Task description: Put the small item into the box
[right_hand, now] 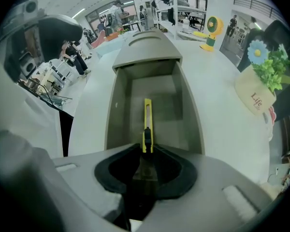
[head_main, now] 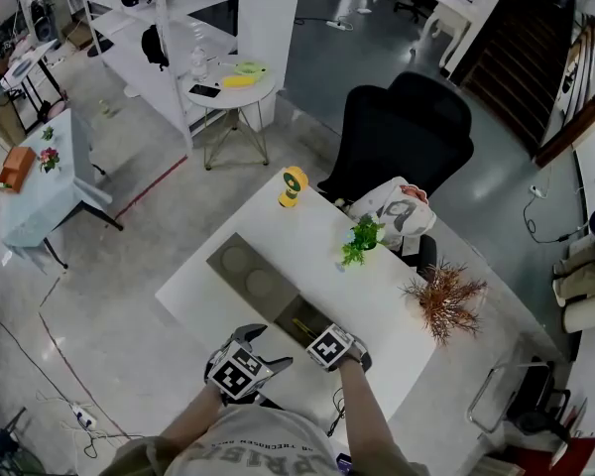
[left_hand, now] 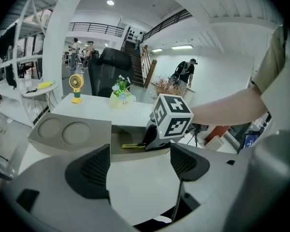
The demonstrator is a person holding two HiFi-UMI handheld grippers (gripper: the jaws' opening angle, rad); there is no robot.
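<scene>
Cutter (right_hand: 147, 122) midway between box (right_hand: 117, 115) walls

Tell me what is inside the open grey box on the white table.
A slim yellow utility knife lies lengthwise in the grey box. The right gripper, closed on it, covers its near end; under the lidded section nothing shows.

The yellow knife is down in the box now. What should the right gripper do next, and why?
Probably open the right gripper and let go: the knife is already low inside the box, with only its near end between the jaws.
</scene>
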